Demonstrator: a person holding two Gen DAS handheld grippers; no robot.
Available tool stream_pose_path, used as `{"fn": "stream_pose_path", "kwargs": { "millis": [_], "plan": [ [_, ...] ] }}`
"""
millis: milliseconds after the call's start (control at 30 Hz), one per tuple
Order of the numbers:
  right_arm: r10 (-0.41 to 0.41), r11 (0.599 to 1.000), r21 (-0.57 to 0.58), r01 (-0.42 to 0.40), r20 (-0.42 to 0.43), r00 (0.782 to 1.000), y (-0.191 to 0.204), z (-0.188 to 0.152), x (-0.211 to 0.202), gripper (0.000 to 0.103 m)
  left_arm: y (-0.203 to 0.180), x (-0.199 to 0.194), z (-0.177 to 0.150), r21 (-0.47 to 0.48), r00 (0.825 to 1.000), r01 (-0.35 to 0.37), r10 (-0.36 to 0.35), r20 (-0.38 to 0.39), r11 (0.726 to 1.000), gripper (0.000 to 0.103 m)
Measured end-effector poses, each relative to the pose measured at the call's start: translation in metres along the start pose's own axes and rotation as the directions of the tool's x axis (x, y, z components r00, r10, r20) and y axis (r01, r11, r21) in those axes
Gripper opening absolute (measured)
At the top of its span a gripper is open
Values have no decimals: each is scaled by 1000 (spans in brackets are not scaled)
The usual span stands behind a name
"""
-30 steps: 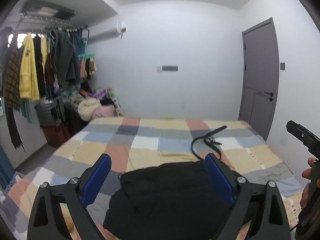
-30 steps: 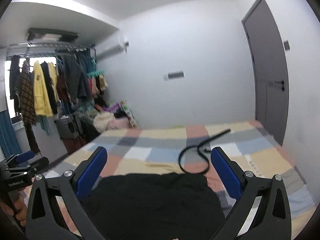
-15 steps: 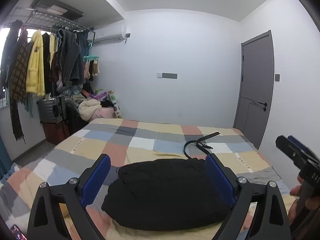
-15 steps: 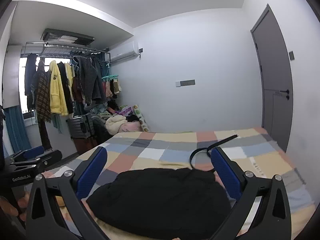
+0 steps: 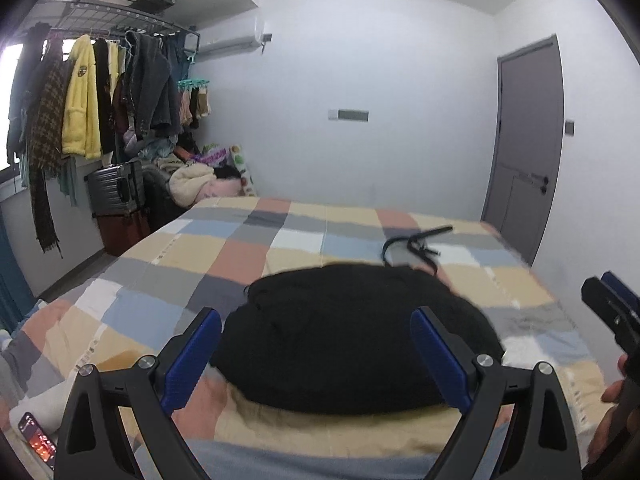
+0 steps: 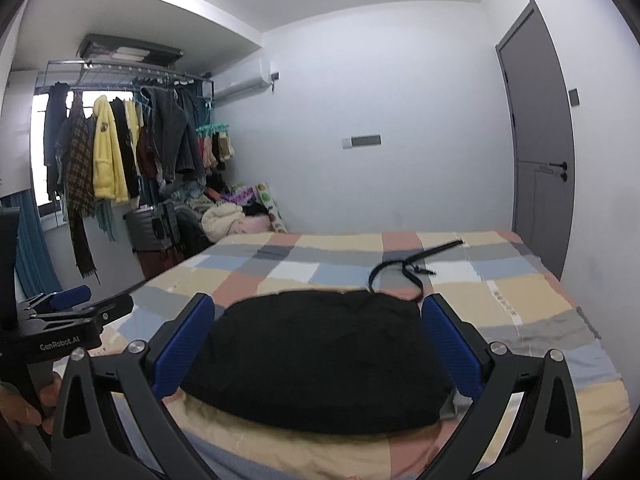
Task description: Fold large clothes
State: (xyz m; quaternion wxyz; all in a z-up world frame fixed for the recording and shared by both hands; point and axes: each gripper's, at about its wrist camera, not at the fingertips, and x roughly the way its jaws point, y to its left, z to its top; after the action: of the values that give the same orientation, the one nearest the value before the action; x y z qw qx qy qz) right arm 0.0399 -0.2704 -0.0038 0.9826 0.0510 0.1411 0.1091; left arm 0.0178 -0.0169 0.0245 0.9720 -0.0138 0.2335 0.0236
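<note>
A black garment [image 5: 352,332] lies folded in a rounded heap on the checked bedspread [image 5: 224,248] near the bed's front edge; it also shows in the right wrist view [image 6: 316,356]. My left gripper [image 5: 316,344] is open and empty, held above and in front of the garment. My right gripper [image 6: 318,336] is open and empty, also held back from the garment. Each gripper shows at the edge of the other's view: the right one [image 5: 612,304], the left one [image 6: 68,312].
A black belt [image 5: 416,244] lies on the bed behind the garment, also in the right wrist view [image 6: 408,268]. A clothes rack [image 5: 100,92] with hanging clothes and a suitcase [image 5: 116,188] stand at the left. A grey door [image 5: 524,152] is at the right. A phone [image 5: 38,440] lies bottom left.
Both grippers have pulled back and up from the bed, so the whole garment now shows. The garment and belt lie as before.
</note>
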Motion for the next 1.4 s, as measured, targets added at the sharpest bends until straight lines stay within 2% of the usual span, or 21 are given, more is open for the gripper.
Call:
{"fn": "stream_pose_path", "kwargs": {
  "millis": [167, 367, 933, 1400],
  "plan": [
    [-13, 1000, 5, 13, -71, 997, -7, -24, 5, 103, 4, 5, -23, -14, 999, -17, 16, -52, 1000, 96],
    [-33, 999, 12, 35, -141, 989, -14, -43, 13, 103, 9, 7, -37, -40, 997, -32, 29, -69, 999, 96],
    [-49, 998, 21, 54, -169, 984, -18, -52, 17, 103, 13, 17, -46, -50, 993, -32, 26, -118, 998, 96],
    [-60, 998, 25, 65, -175, 983, -15, -54, 17, 103, 14, 17, -47, -56, 992, -45, 38, -119, 997, 96]
  ]
}}
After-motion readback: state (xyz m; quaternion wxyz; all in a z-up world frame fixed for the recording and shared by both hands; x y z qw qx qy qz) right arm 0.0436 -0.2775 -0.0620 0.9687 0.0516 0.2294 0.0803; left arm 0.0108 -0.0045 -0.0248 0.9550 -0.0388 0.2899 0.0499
